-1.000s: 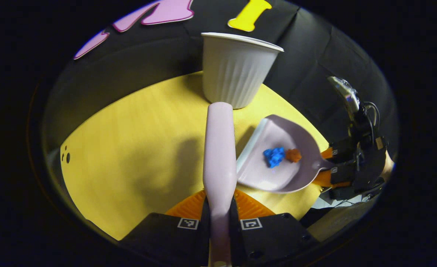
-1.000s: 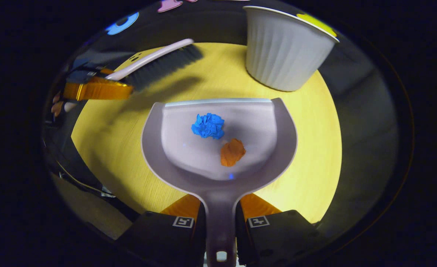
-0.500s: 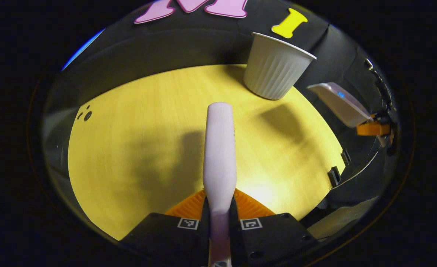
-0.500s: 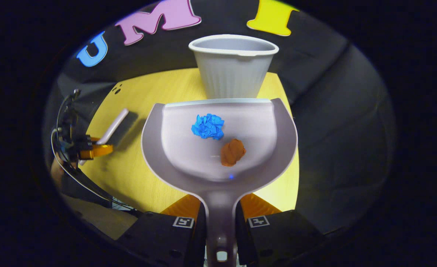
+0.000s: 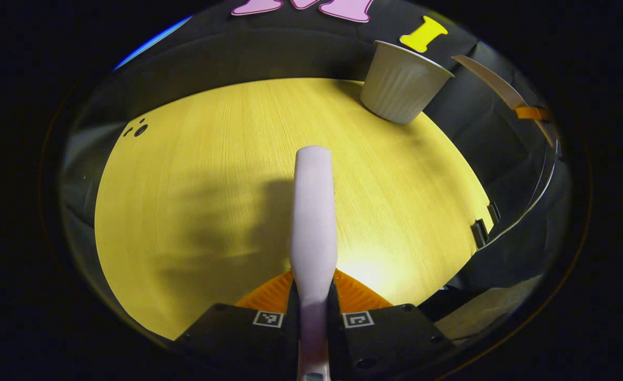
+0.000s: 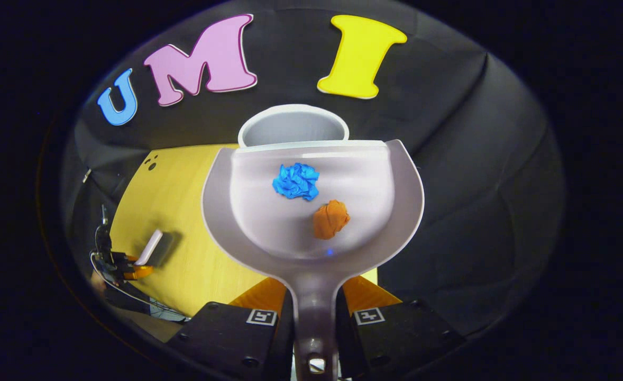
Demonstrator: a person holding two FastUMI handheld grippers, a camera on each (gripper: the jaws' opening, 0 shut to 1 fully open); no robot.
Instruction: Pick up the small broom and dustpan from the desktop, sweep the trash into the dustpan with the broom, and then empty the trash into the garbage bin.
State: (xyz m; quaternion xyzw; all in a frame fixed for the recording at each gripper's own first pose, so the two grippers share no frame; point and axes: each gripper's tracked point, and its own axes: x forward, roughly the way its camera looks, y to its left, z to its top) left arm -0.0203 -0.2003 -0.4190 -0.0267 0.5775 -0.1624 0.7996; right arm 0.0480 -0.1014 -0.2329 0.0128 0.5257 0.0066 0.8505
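Your right gripper [image 6: 314, 317] is clamped on the handle of the dustpan [image 6: 311, 248], both fingers pressing its sides, and the pan juts straight ahead of the fingers. In the right gripper view you can see into the pan: a crumpled blue scrap [image 6: 296, 181] lies toward its front lip, and an orange scrap [image 6: 331, 218] sits just behind and slightly right of it, closer to your fingers. Beyond the pan's front edge, the open mouth of the white garbage bin [image 6: 293, 126] peeks out, directly ahead of the gripper; the pan hides the bin's body.

Your left gripper [image 5: 314, 312] is closed on the handle of the small broom [image 5: 314, 211], which runs straight forward from between the fingers above the yellow desktop [image 5: 195, 159]. From here you see only the back of the broom, not its bristles.

The left gripper view gives you the bin's ribbed outside [image 5: 402, 83], far ahead and to the right, standing on the far edge of the desktop. Right of it the dustpan appears edge-on [image 5: 494, 84], raised above the bin's rim level, its contents hidden.

The right gripper view shows the left gripper low and to the left [image 6: 126, 267], with the broom [image 6: 150, 247] over the desktop [image 6: 184, 190], well apart from the pan.
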